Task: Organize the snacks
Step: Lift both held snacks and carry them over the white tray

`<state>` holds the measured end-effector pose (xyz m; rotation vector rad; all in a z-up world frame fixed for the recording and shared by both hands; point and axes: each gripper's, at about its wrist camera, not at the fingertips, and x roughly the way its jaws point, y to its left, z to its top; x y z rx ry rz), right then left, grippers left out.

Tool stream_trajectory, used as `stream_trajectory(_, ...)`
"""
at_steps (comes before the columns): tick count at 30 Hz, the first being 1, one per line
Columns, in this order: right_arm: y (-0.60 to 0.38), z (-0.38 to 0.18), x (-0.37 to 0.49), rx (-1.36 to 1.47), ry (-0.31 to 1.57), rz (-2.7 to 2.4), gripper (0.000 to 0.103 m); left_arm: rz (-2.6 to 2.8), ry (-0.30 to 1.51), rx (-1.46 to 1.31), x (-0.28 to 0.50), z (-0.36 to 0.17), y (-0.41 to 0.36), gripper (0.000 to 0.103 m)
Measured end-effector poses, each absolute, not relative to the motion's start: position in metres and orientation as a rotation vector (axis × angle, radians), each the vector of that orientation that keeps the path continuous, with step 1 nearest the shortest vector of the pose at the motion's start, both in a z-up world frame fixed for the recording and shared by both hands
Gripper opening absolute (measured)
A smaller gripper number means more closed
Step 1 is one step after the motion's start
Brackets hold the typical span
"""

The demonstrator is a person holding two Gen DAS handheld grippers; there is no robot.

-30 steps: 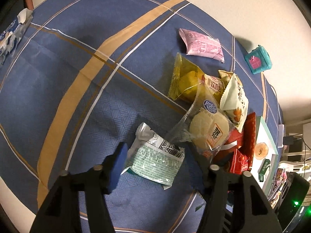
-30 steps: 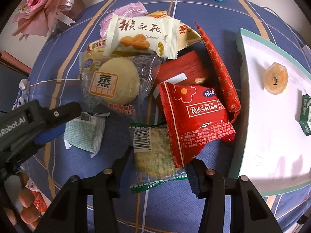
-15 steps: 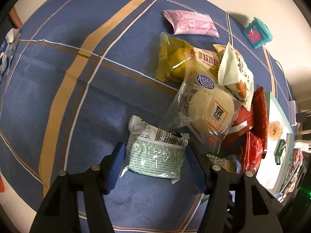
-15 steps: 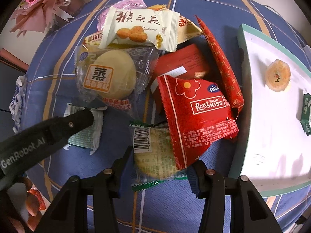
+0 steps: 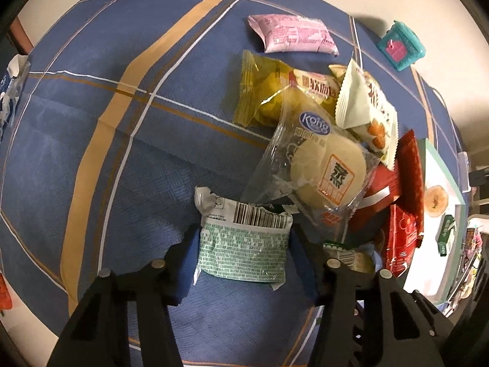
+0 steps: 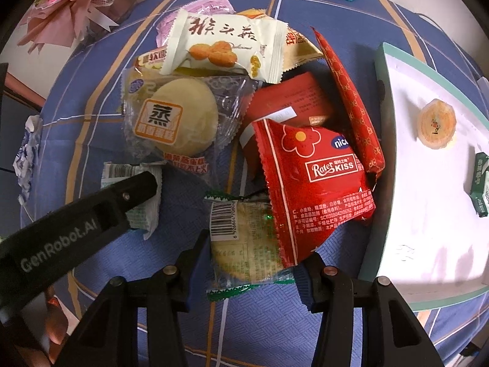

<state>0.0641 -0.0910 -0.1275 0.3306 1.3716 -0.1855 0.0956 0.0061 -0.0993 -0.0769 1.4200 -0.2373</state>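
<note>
since a second ago the left gripper [image 5: 243, 252] has come forward over the green and white packet [image 5: 244, 244], and its blue-padded fingers [image 5: 188, 252] now stand on either side of that packet, spread wide and just beside its edges, not pressing it flat; the packet lies on the blue checked tablecloth [image 5: 91, 122] with its barcode end pointing away. the right gripper [image 6: 252, 257] has hardly shifted and sits with its jaws apart around a clear-wrapped biscuit [image 6: 244, 244] with green crimped ends, whose far part is tucked under the red packet [image 6: 318, 189] marked kiss. whether either pair of fingers actually touches its packet cannot be told. in the right wrist view the left gripper's black arm crosses the lower left and covers part of the green and white packet. behind these lies the heap: a clear bag with a pale round bun [image 6: 180, 119] touching the green and white packet's far edge, a cream packet [image 6: 226, 49] with biscuits pictured on it resting on top, a yellow packet [image 5: 262, 91] under the bun bag, a pink packet [image 5: 293, 35] apart at the far side, and a long red patterned stick [image 6: 351, 101] leaning against the red packets. right of the heap sits a white tray [image 6: 397, 153] with a green rim, holding an orange jelly cup [image 6: 437, 127] and a small green packet [image 6: 483, 183]. a teal toy house [image 5: 400, 46] stands at the table's far edge.
</note>
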Motion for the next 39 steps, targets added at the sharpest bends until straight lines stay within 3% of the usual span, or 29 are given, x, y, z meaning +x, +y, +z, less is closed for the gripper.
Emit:
stream_trajectory(23, -0.066, -0.056, 0.056, 0.379, 1.216, -0.06, 0.052, -0.196, 1.231, -0.199, 0.095, -0.031, 0.052, 0.057)
stream_trajectory(39, -0.148, -0.027, 0.026, 0.437, 1.115, -0.284, 0.052, -0.221, 1.173, -0.172, 0.089, -0.011, 0.034, 0.057)
